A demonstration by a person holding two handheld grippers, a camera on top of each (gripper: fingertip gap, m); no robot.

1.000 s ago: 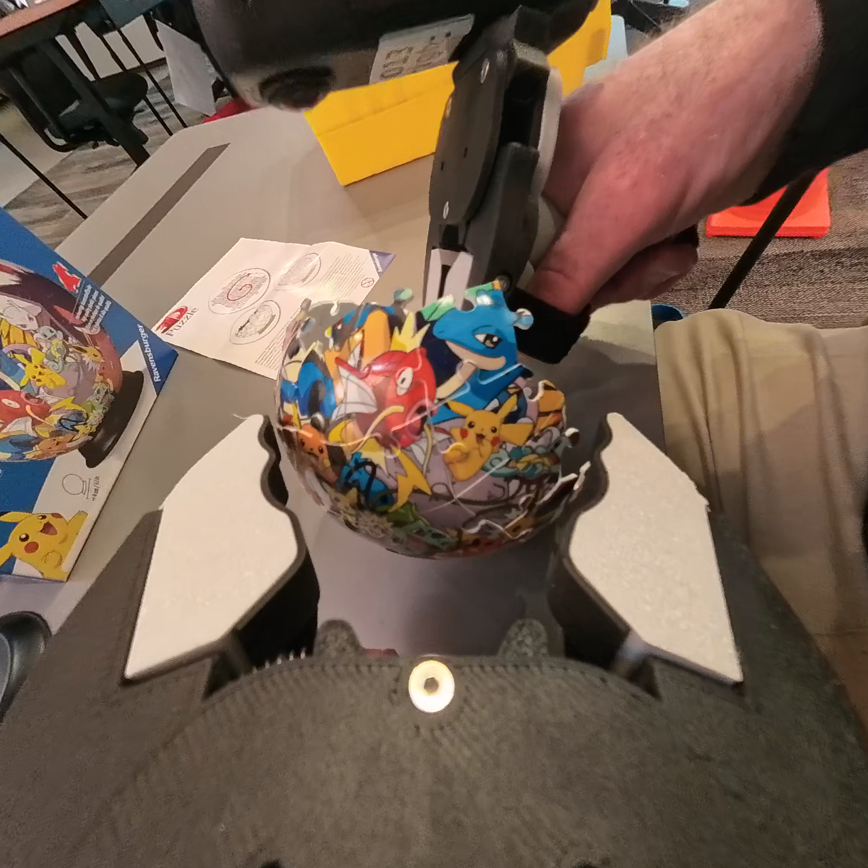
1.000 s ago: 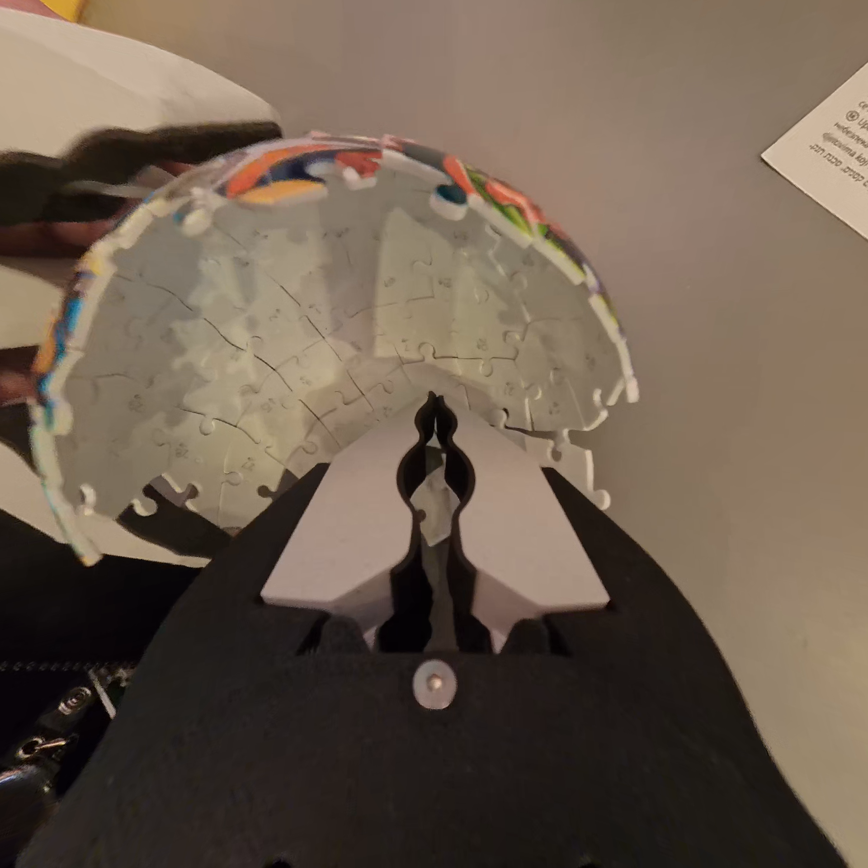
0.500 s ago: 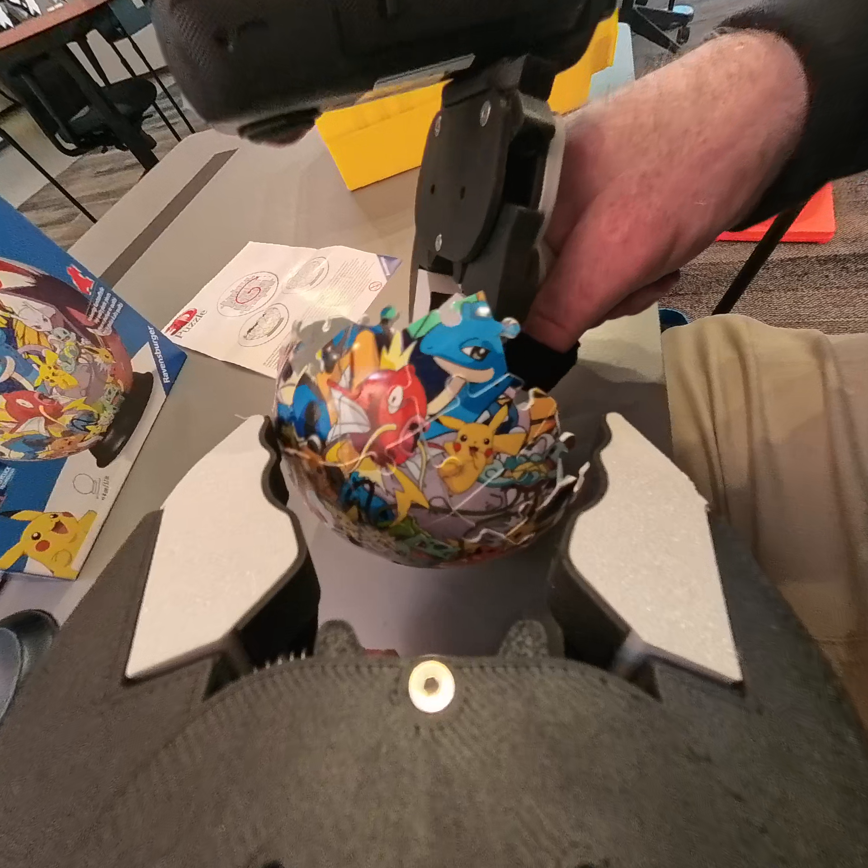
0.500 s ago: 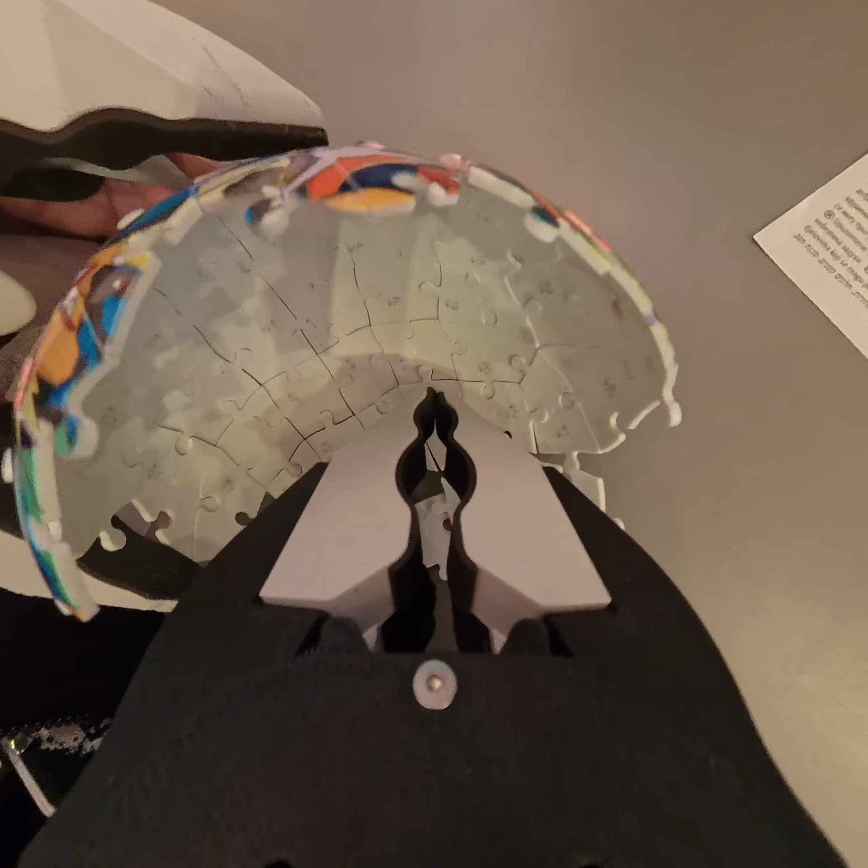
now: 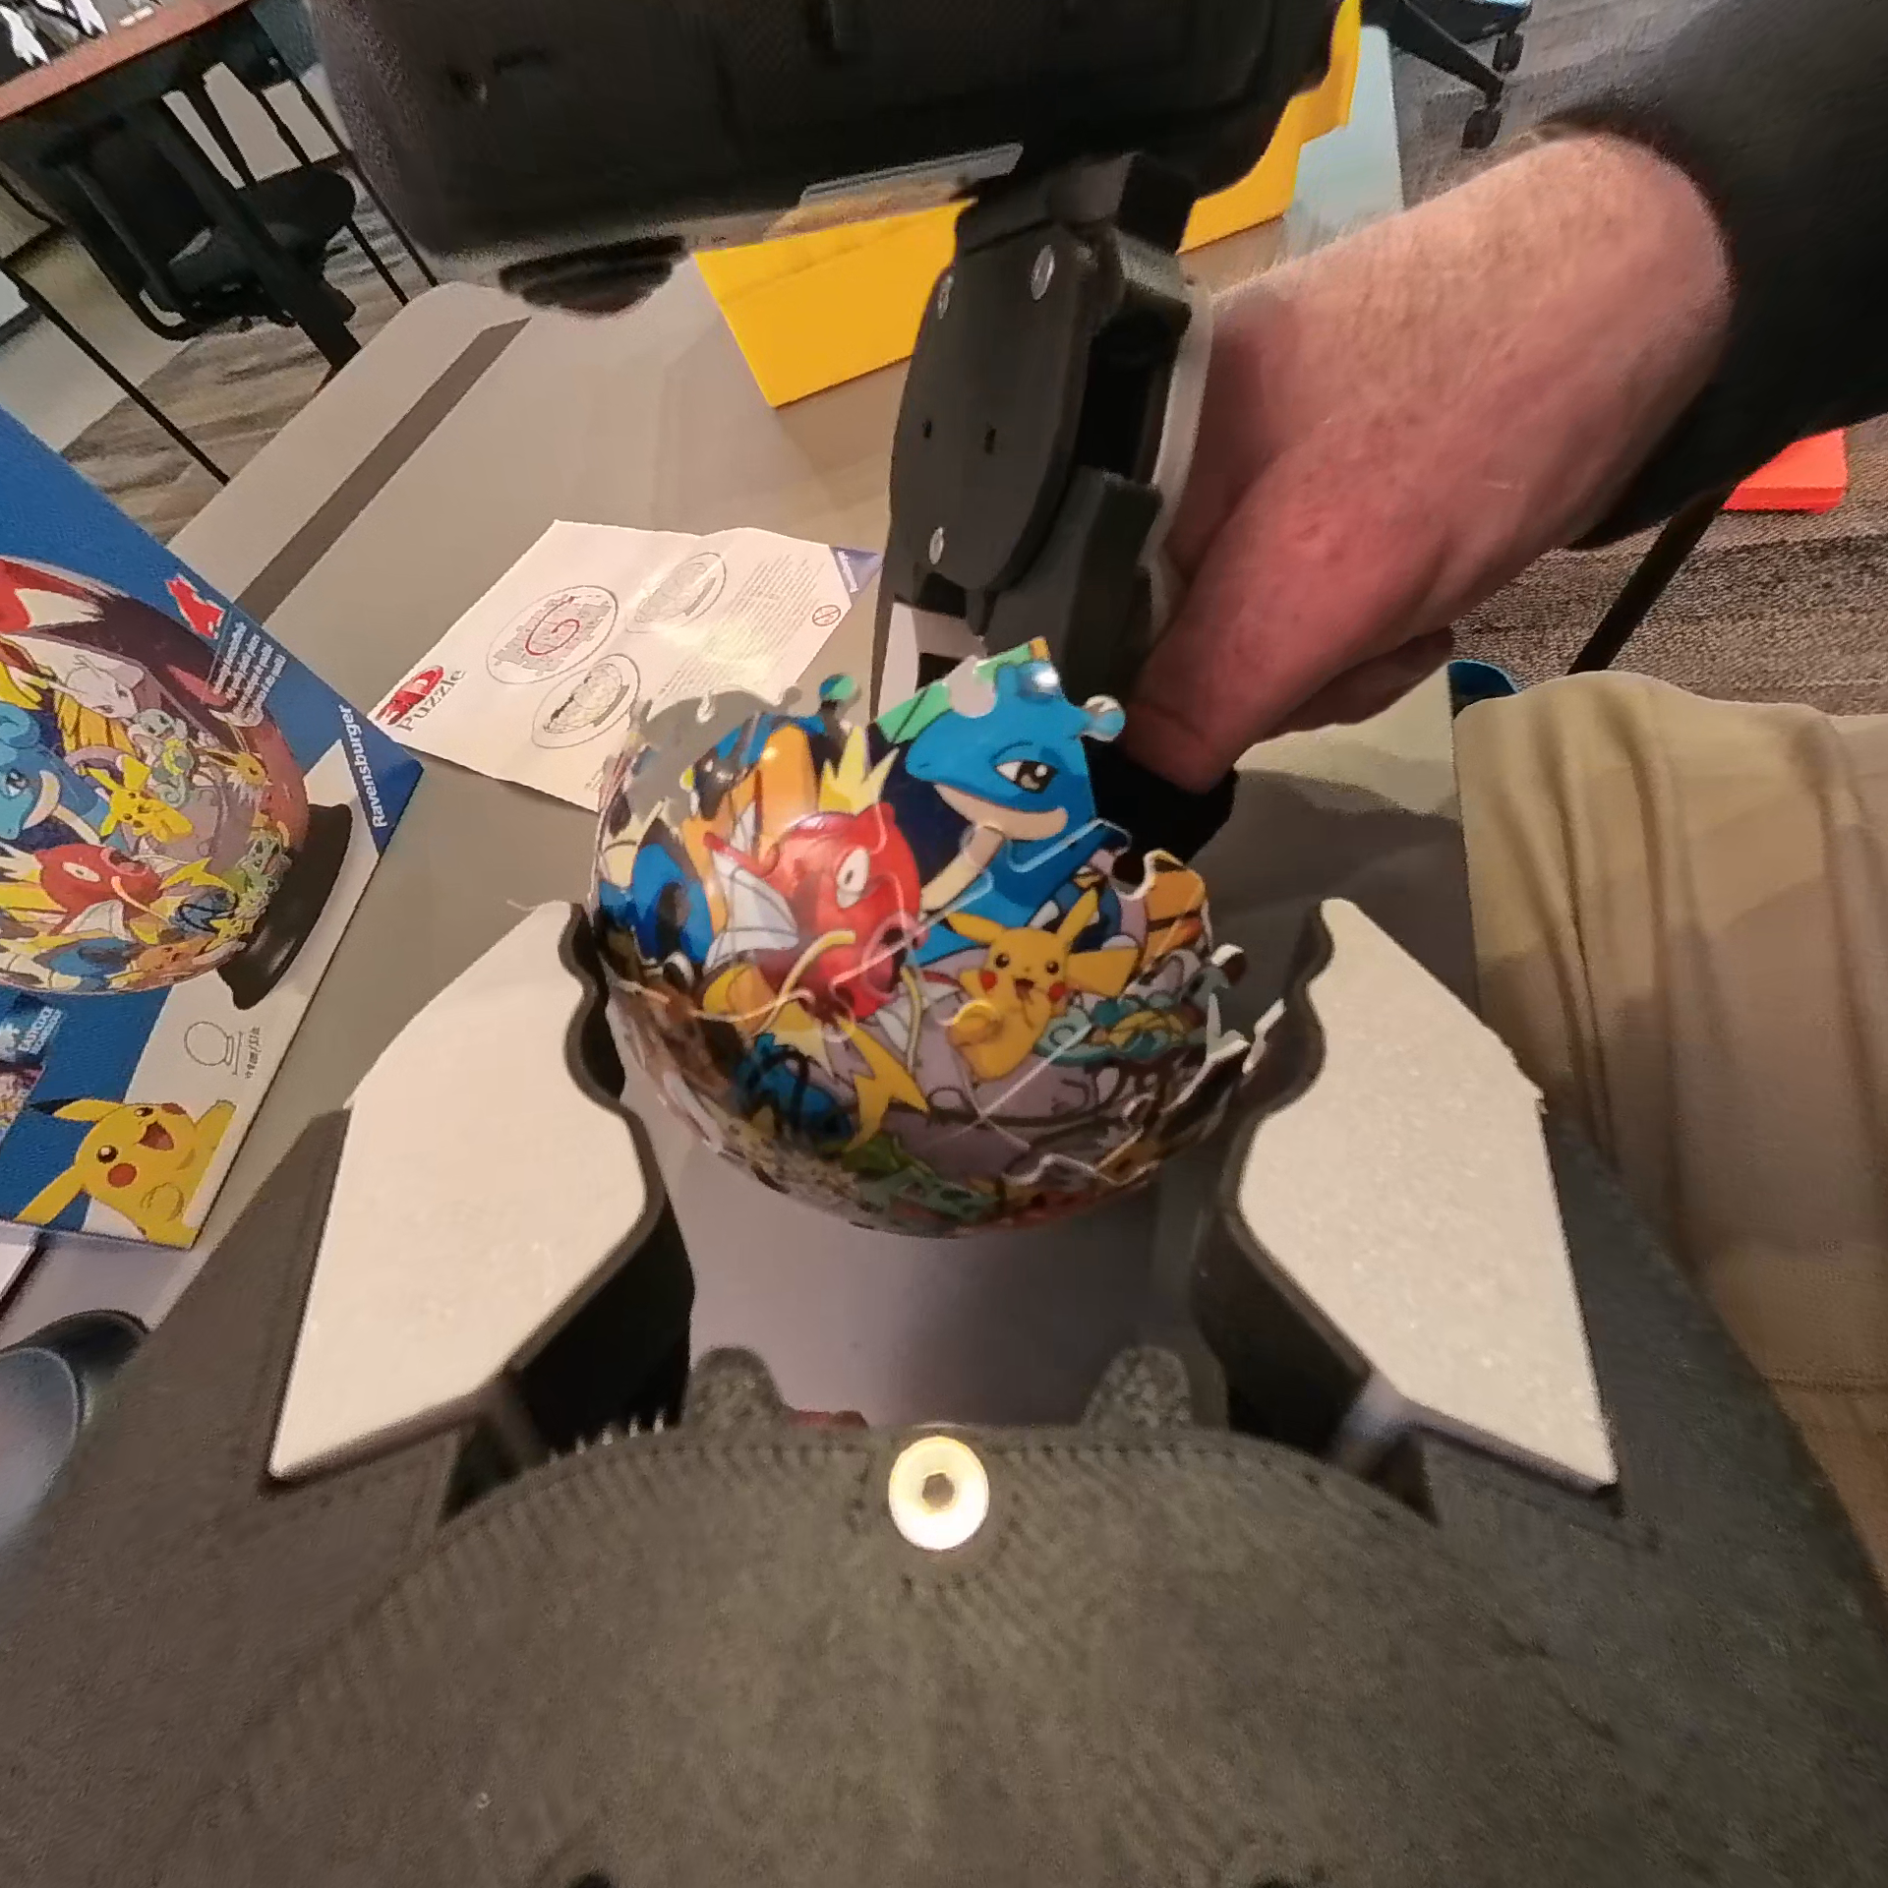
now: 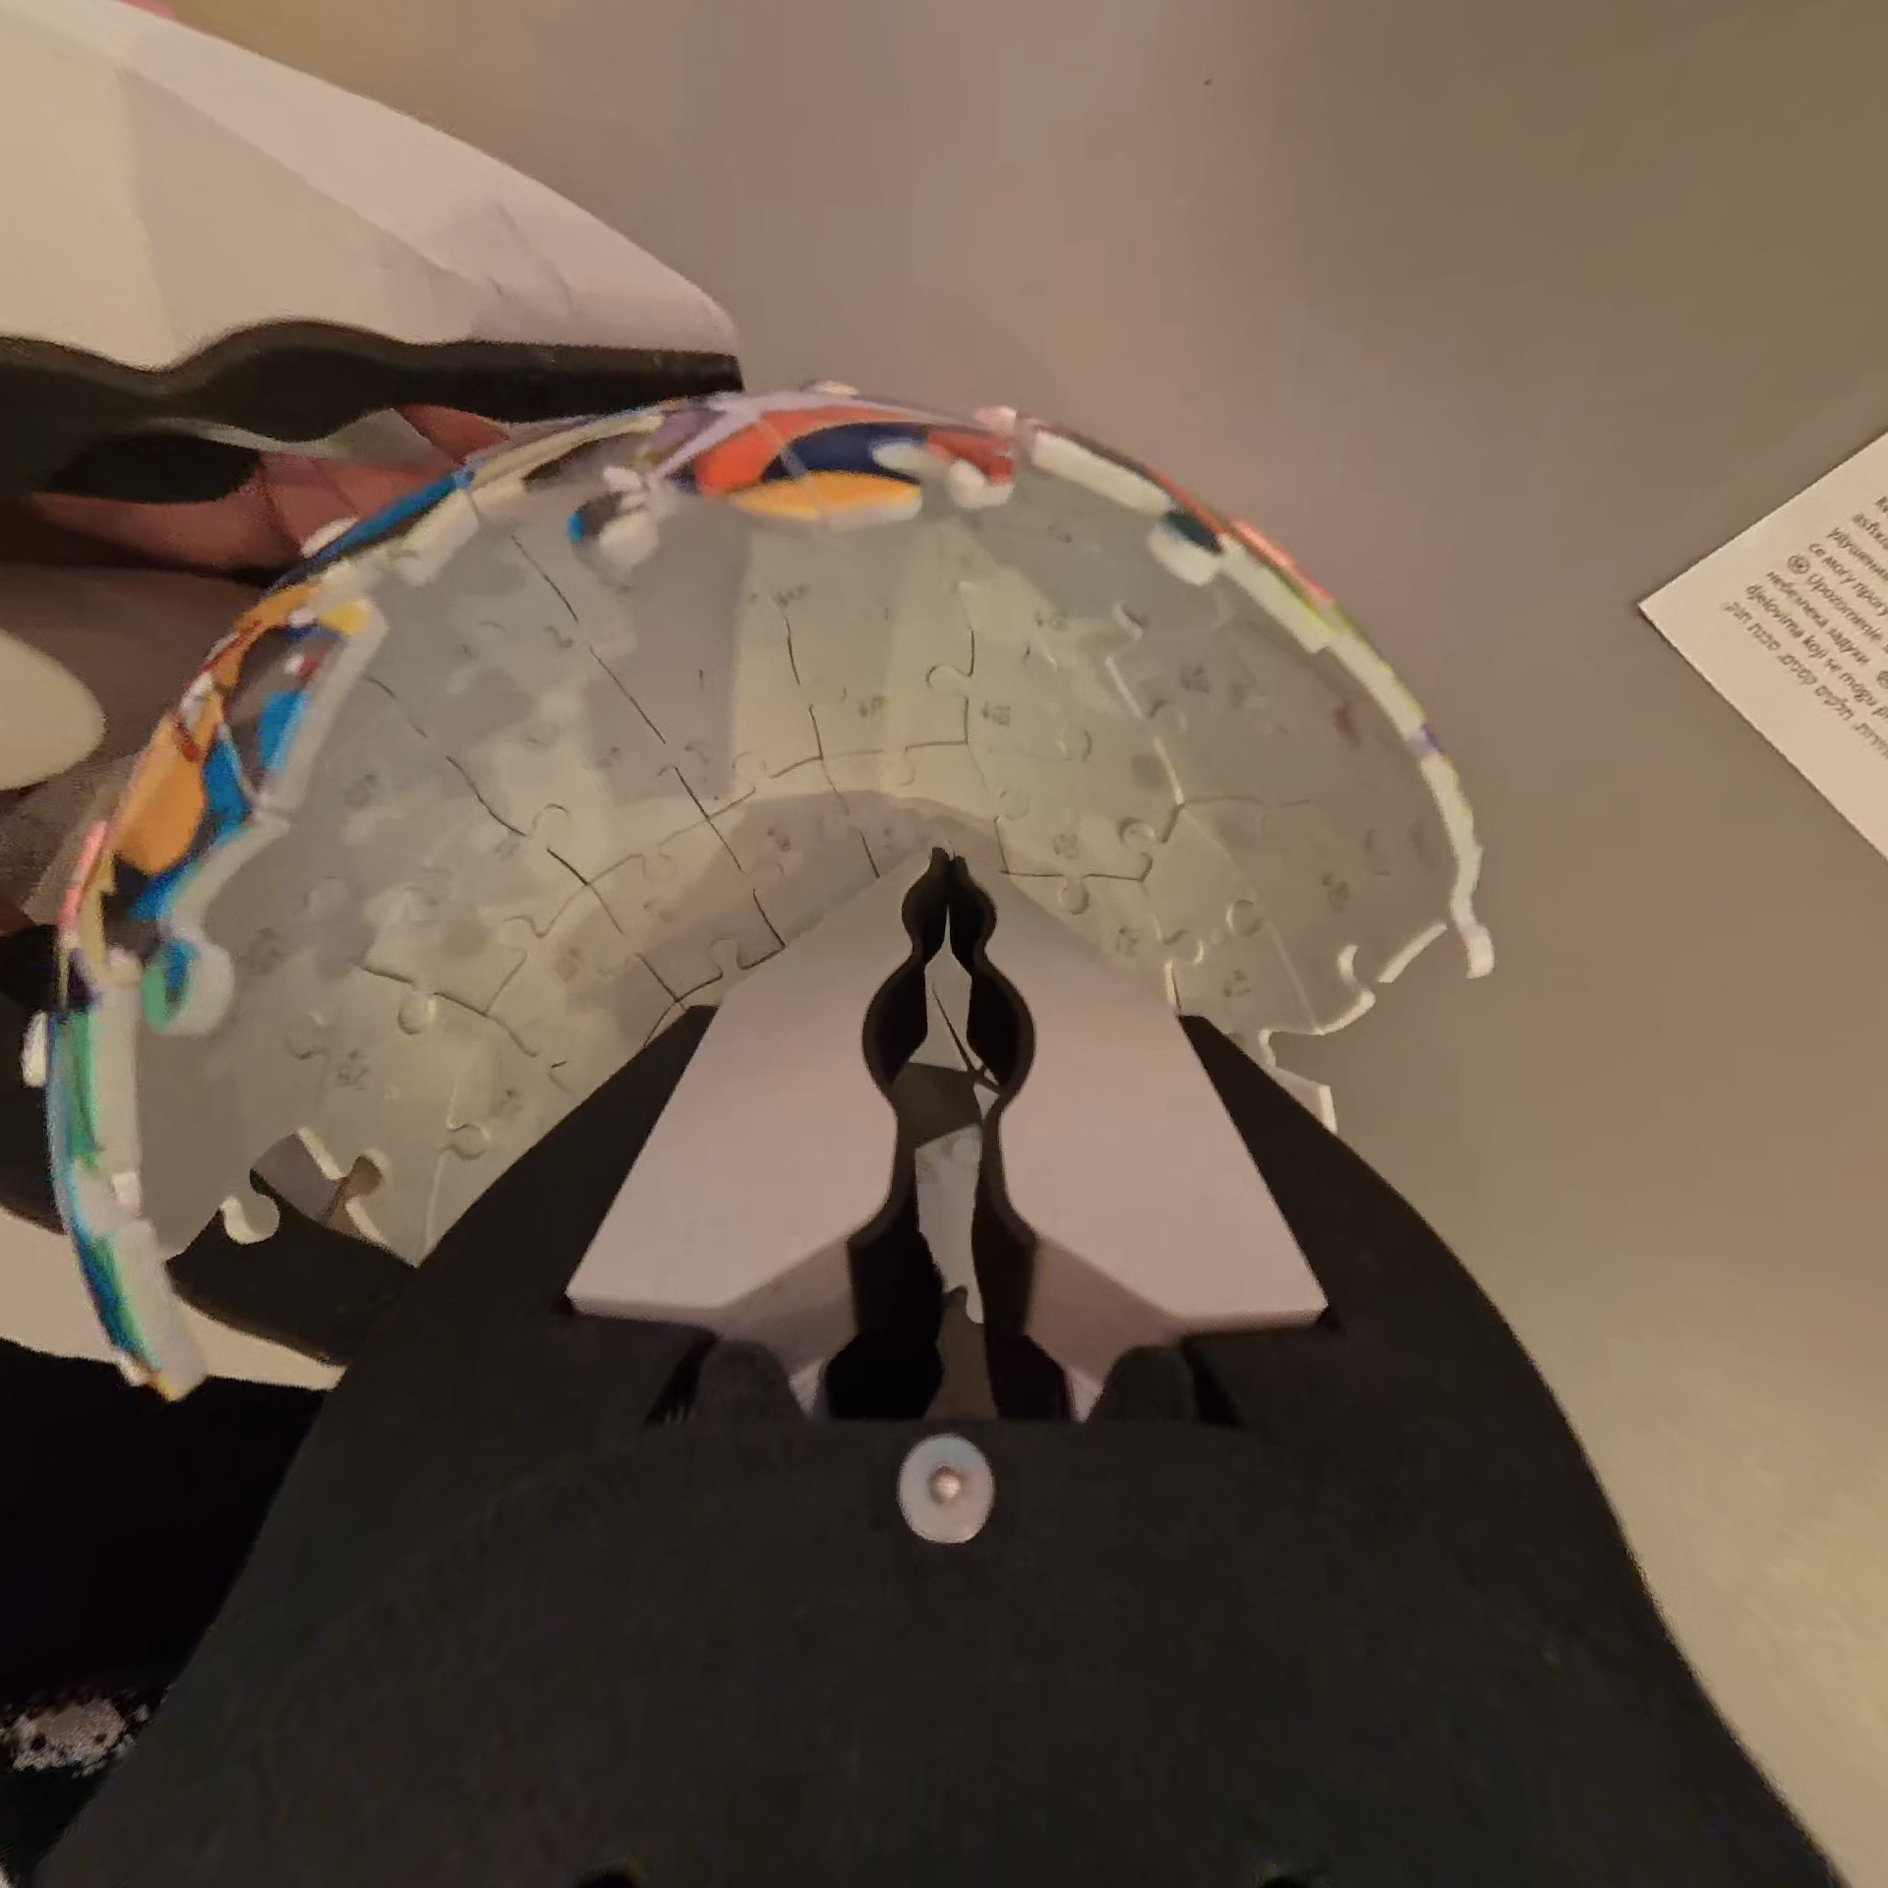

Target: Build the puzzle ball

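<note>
The half-built puzzle ball [image 5: 899, 981], a colourful cartoon shell, sits between the wide-set fingers of my left gripper [image 5: 945, 919], which grips it by both sides above the grey table [image 5: 572, 429]. My right gripper [image 5: 919, 654], held by a hand [image 5: 1379, 490], comes down from above. It is shut on a blue puzzle piece [image 5: 1011, 756] at the ball's upper rim. In the right wrist view the right gripper [image 6: 945, 868] has its jaws together on a thin piece seen edge-on, tips inside the pale shell [image 6: 715, 776]. The left gripper's fingers [image 6: 358, 235] show beside the shell.
The puzzle box [image 5: 153, 919] lies at the left. An instruction sheet [image 5: 654, 633] lies behind the ball and also shows in the right wrist view [image 6: 1788, 654]. A yellow bin [image 5: 848, 296] stands at the back. A beige trouser leg [image 5: 1676, 971] is at the right table edge. My hands' fingertips stand some 8 cm from each other.
The ball has stayed in my left gripper while both moved slightly against the table. My right gripper has stayed shut at the rim; the shell has shifted right in its view.
</note>
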